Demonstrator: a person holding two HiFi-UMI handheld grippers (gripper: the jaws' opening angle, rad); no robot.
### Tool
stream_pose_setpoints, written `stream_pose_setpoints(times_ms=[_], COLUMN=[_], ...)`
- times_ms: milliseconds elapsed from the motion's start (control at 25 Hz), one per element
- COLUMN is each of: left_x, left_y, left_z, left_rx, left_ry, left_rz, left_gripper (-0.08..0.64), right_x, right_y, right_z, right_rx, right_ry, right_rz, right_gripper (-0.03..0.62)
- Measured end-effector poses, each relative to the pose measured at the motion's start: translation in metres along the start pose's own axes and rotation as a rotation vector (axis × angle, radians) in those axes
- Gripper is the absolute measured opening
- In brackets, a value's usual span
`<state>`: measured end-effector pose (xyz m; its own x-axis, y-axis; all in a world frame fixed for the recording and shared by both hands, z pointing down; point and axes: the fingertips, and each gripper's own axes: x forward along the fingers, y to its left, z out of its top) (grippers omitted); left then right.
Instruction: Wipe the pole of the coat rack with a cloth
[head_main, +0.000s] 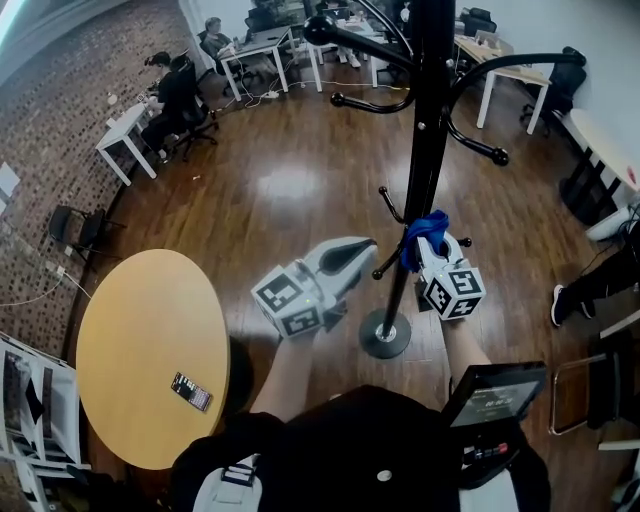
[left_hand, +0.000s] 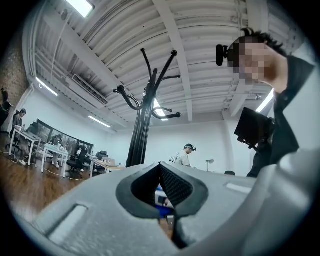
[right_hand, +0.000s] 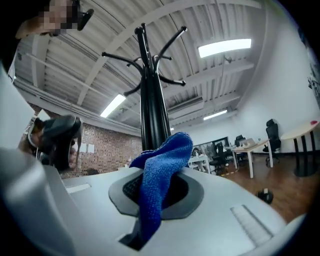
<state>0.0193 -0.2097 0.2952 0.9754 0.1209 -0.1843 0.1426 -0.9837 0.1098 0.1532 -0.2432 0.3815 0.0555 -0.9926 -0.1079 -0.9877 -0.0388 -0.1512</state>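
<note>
Leftmost, a round wooden bench (head_main: 130, 340) carries a small dark device (head_main: 191, 391); its markings are too small to read. The left claw (head_main: 366, 244) is clenched on nothing, just left of the coat rack pole (head_main: 428, 120). The right claw (head_main: 430, 246) grips a blue cloth (head_main: 421, 230) against the pole's lower section, above the round base (head_main: 385, 335).

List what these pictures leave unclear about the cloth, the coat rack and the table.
- Cloth against pole: in the head view the bunched cloth covers the meeting spot, so contact cannot be told. In the right gripper view the cloth hides the pole's lower part.
- Pole's top: cut off by the head view's upper edge.
- Small dark thing on the round table: too small in the head view to identify.
</note>
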Motion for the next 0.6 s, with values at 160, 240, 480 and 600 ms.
stream_pose_setpoints(times_ms=[160, 240, 480, 600], left_x=[0.000, 0.001, -0.005, -0.005], left_y=[0.002, 0.001, 0.004, 0.004], left_z=[0.002, 0.002, 0.001, 0.004], left_rx=[0.000, 0.001, 0.004, 0.009], left_ry=[-0.001, 0.005, 0.014, 0.011], left_rz=[0.001, -0.003, 0.005, 0.008], left_gripper=[0.002, 0.002, 0.002, 0.002], right_x=[-0.007, -0.010, -0.008, -0.002], right_y=[-0.014, -0.017, -0.010, -0.002], right_z=[-0.086, -0.107, -0.074, -0.008], right_rx=[0.060, 0.088, 0.103, 0.086], right_ry=[0.186, 0.230, 0.174, 0.031], right_rz=[-0.032, -0.031, -0.013, -0.008], right_gripper=[0.023, 0.023, 0.023, 0.023])
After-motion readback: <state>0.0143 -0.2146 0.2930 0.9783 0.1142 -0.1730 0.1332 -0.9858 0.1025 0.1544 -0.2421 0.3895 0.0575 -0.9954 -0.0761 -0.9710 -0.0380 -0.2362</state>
